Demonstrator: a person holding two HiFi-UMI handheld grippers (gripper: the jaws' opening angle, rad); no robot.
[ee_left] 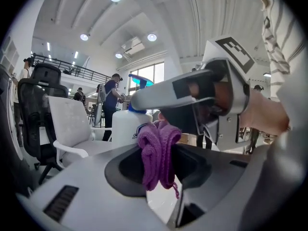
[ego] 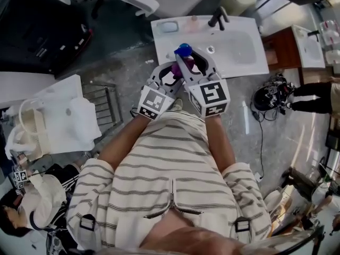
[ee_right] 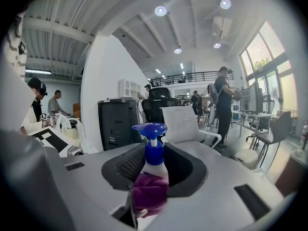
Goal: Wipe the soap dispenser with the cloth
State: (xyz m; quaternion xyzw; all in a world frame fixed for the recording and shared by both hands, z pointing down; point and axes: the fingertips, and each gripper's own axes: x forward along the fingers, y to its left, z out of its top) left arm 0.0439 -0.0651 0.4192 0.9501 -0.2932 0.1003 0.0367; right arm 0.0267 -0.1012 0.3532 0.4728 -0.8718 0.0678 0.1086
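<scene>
Two grippers were engaged: the soap dispenser [ee_right: 155, 150], at the basin's [ego: 249, 68] seven-o'clock corner, was clamped upright by the right gripper [ego: 195, 64]. The cloth [ee_left: 158, 150], pinched in the left gripper [ego: 168, 78], was pressed against its lower body. Wiping was judged underway, unfinished.

No words, brand names or numbers can be read anywhere. The only signs are black-and-white square code markers. One set is on the cube [ego: 155, 101] of the left hand-held gripper [ego: 172, 70], another on the cube [ego: 212, 97] of the right hand-held gripper [ego: 190, 54]. They carry blocky patterns, not letters. A smaller marker [ego: 20, 177] of the same kind shows at the lower left of the head view. The soap dispenser [ee_left: 124, 129] has a scrap of blue print beside the cloth [ee_left: 158, 153], too small to read.
</scene>
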